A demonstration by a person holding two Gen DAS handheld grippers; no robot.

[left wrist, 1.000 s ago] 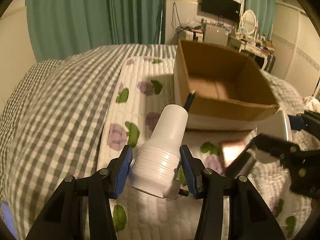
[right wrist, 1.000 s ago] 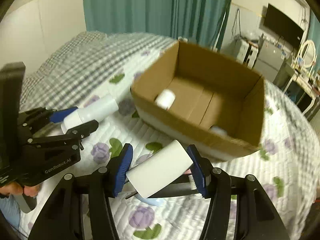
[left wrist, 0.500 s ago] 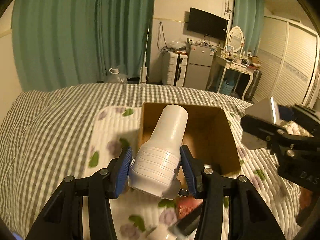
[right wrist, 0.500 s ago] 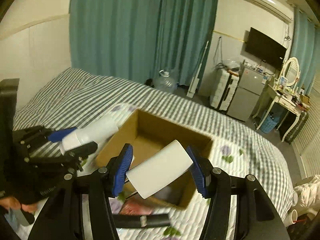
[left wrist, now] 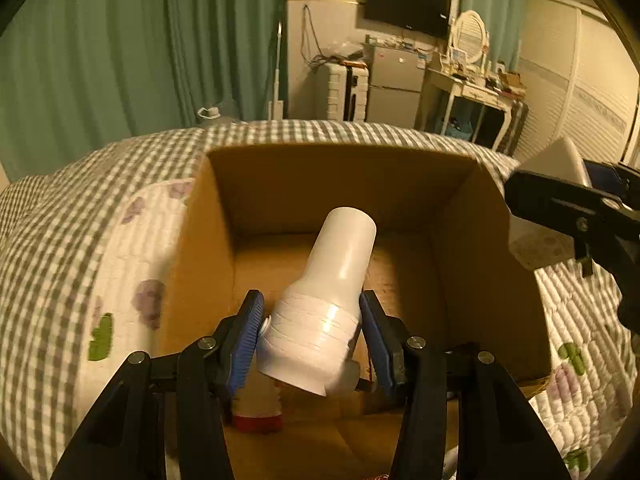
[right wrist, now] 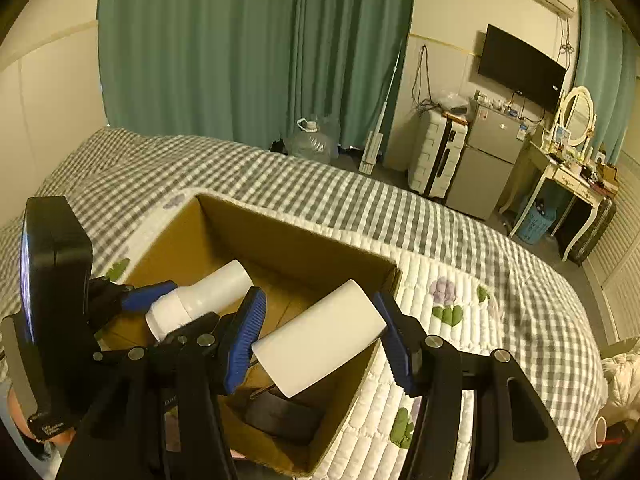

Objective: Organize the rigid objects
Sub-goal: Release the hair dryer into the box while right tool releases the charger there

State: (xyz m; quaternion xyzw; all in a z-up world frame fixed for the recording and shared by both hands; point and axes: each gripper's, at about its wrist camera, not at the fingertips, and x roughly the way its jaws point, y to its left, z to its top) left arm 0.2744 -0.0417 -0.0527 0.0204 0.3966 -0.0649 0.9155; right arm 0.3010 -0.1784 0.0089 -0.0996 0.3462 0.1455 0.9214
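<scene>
Over the box (left wrist: pixel 208 248), the left gripper (left wrist: pixel 312 338), just loosening, barely pinches a bottle (left wrist: pixel 324 304); the right gripper (right wrist: pixel 320 336) clamps a tub (right wrist: pixel 320 336) that could clip the rim.

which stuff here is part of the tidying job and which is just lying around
Job:
- white plastic bottle between the left jaws
- white rectangular block in the right jaws
- open brown cardboard box

Lying about:
- clear water jug
- white suitcase
- black wall television
</scene>
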